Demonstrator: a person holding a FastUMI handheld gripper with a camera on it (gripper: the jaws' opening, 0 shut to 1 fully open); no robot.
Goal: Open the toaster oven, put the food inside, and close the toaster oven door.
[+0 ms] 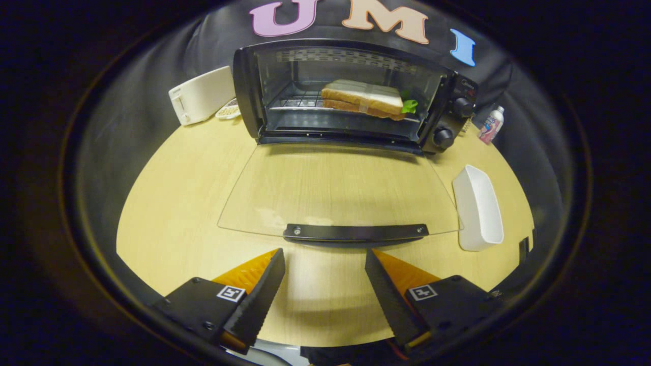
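Your round pale wooden table (183,203) takes up most of the middle of the frame, with the dark booth wall behind it across the top.

One black toaster oven (351,96) stands at the far side of the table, upper centre, long axis running left to right, mouth facing you. Its clear glass door (335,193) is swung fully down and lies flat over the tabletop, reaching toward you. One black bar handle (356,232) runs left to right along the door's near edge. Two black knobs (452,122) sit one above the other on the oven's right-hand panel.

One white toaster (203,94) stands upper left, just beside the oven. A small patterned dish (229,109) peeks out between the two; you cannot tell what is in it.

One long white rectangular tray (478,208) lies at the right of the frame, beside the door's right edge, long axis running away from you.

One sandwich of white bread with a green leaf (366,99) lies on the wire rack inside the oven, right of the rack's middle, long axis left to right, leaf poking out at its right end.

One small bottle with a pink label (492,124) stands far right, beyond the oven's knob panel.

Your gripper (325,264) sits at bottom centre, fingers spread wide and holding nothing, tips just short of the handle and not touching it.
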